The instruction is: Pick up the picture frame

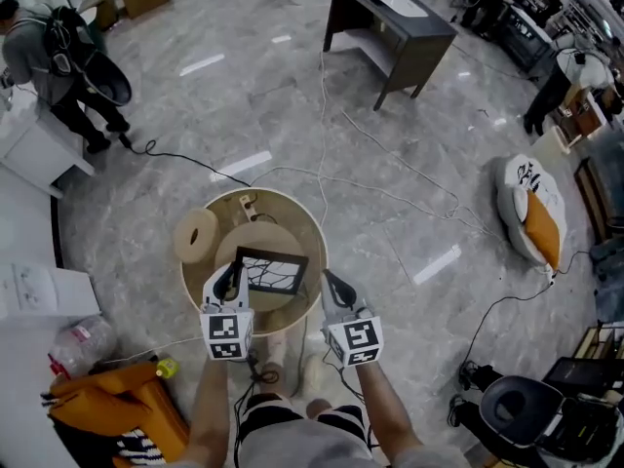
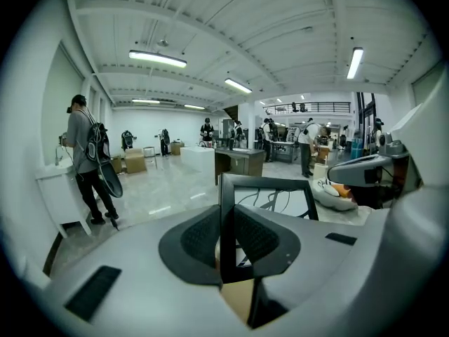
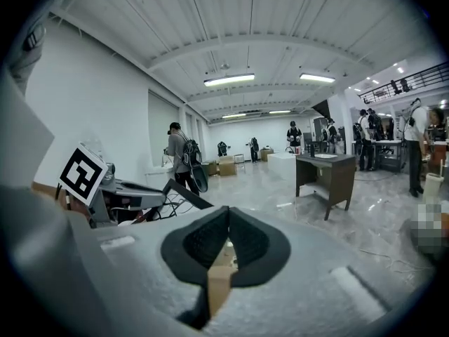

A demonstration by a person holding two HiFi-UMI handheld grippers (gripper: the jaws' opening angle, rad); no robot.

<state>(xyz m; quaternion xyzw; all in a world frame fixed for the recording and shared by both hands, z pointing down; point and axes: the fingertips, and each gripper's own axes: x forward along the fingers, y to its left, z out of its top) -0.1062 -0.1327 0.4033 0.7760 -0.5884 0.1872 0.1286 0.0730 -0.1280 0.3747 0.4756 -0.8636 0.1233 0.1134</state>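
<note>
The picture frame (image 1: 270, 272) is black-edged with a white picture of dark branches. It hangs tilted above the round wooden table (image 1: 310, 224). My left gripper (image 1: 230, 280) is shut on the frame's left edge. In the left gripper view the frame (image 2: 270, 196) stands upright between the pads (image 2: 200, 239) of that gripper (image 2: 226, 239). My right gripper (image 1: 334, 284) hovers just right of the frame, apart from it. Its jaws (image 3: 226, 241) are shut with nothing in them. From the right gripper view the frame's edge (image 3: 186, 195) and the left gripper's marker cube (image 3: 85, 177) show at the left.
A roll of tape (image 1: 196, 234) and a small plug strip (image 1: 248, 203) lie on the table. Cables cross the grey floor. A dark desk (image 1: 390, 22) stands far ahead, a person (image 1: 54, 57) at far left, a cushion (image 1: 532, 211) at right, an orange bag (image 1: 102, 398) near left.
</note>
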